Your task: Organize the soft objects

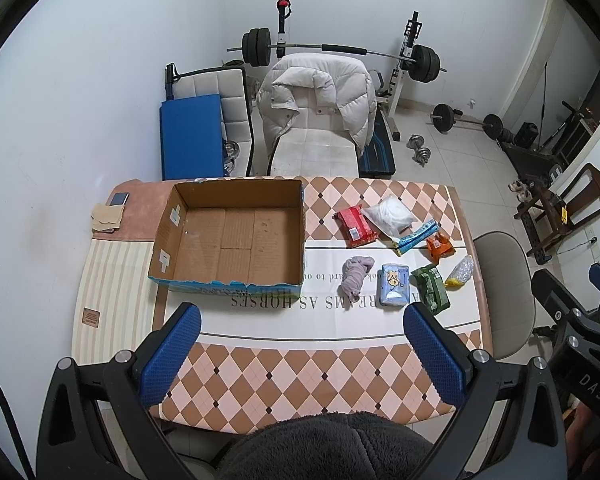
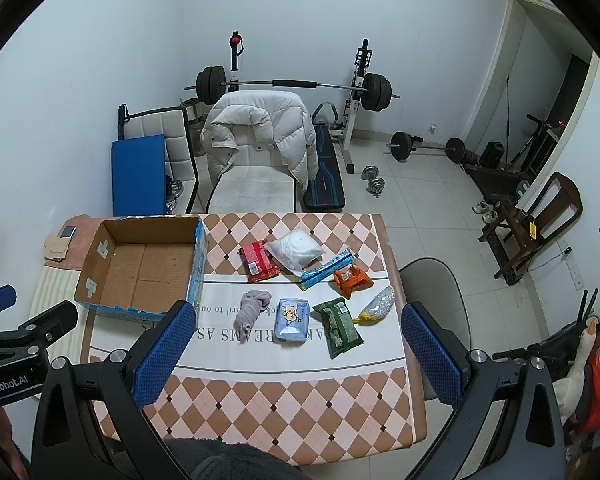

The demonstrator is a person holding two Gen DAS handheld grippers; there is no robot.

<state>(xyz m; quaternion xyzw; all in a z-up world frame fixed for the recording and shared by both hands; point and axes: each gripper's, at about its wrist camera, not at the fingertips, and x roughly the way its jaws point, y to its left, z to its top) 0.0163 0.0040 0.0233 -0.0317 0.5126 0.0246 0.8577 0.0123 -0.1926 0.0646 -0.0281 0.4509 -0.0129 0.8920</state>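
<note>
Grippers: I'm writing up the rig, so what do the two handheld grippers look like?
Both match: the left gripper and right gripper have black angular frames with silver bolts and blue, dimple-textured finger pads. White lettering on the bodies reads "DAS" and "GenRobot.AI". No cables visible.

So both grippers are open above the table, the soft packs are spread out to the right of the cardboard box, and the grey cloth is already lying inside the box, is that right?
Not quite. The grey cloth is not inside the cardboard box; the box holds nothing. In the right wrist view the cloth lies on the table, right of the box, beside the light blue pack. The rest stands: both the left gripper and the right gripper are open.
</note>
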